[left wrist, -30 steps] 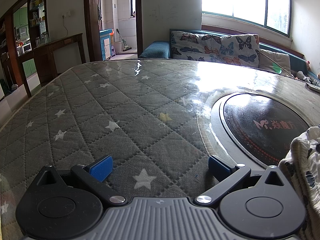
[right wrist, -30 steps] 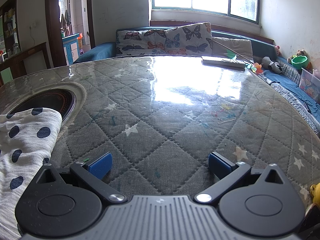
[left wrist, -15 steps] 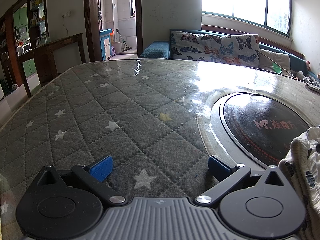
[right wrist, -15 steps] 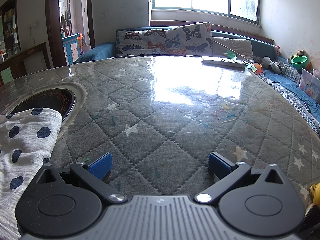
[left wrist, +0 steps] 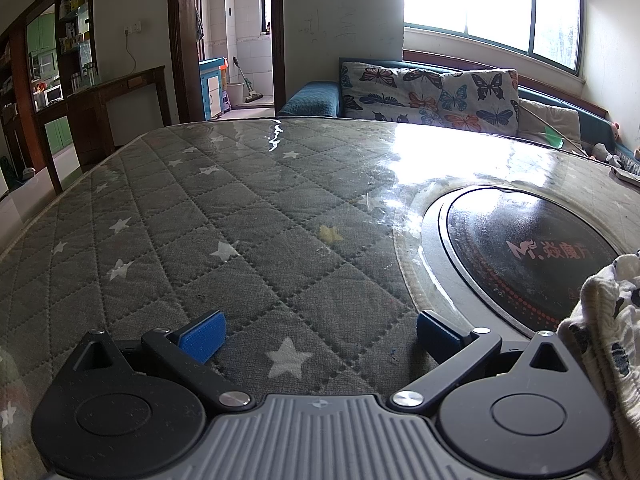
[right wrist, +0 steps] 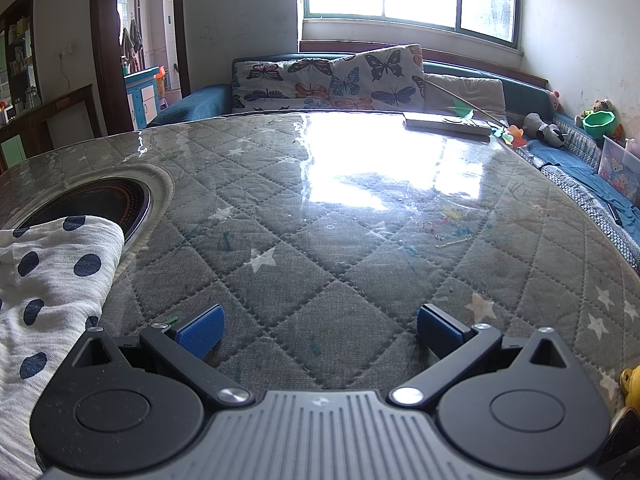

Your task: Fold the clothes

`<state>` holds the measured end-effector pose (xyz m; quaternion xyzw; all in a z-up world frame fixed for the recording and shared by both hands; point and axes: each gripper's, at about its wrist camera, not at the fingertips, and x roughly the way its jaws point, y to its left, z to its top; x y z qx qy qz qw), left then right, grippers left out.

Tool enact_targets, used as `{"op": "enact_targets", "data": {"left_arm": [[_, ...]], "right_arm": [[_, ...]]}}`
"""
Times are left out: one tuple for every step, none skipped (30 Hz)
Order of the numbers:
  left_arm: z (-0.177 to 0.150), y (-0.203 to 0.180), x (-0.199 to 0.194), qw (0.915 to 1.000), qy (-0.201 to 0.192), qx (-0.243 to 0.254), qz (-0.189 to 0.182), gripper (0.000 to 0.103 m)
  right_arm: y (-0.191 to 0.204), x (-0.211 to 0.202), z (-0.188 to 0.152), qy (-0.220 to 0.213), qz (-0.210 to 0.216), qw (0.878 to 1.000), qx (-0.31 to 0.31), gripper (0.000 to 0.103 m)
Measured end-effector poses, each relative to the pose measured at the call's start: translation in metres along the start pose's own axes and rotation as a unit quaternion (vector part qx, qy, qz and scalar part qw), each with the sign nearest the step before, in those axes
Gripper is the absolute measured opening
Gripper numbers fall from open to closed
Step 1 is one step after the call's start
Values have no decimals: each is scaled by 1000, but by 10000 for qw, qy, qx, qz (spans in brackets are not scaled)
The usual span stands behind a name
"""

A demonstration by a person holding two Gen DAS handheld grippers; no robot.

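- While both pairs of tongs hover low over the grey star-quilted surface (left wrist: 248, 216), each is spread wide and holds nothing: left tongs (left wrist: 319, 334), right tongs (right wrist: 318, 330).
- White cotton garment with navy polka dots (right wrist: 48, 280) lies at nine o'clock of the right tongs, partly covering the round black inset hotplate (left wrist: 532, 256).
- From the left tongs, the garment sits at three o'clock.

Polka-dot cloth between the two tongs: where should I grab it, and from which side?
Probably the rounded folded edge of the polka-dot cloth nearest the induction hob. It lies flat on the quilted table cover, so come in low from its right side with the right tongs, open and holding nothing, sliding one finger under the fold. The left tongs see only its bunched edge.
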<state>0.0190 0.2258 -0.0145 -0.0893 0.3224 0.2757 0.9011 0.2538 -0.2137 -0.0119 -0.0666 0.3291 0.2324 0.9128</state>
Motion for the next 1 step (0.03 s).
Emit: {"op": "enact_targets", "data": {"left_arm": [[0, 0, 0, 10000, 0, 1, 1, 103]], "right_arm": [[0, 0, 0, 0, 0, 10000, 0, 103]]}}
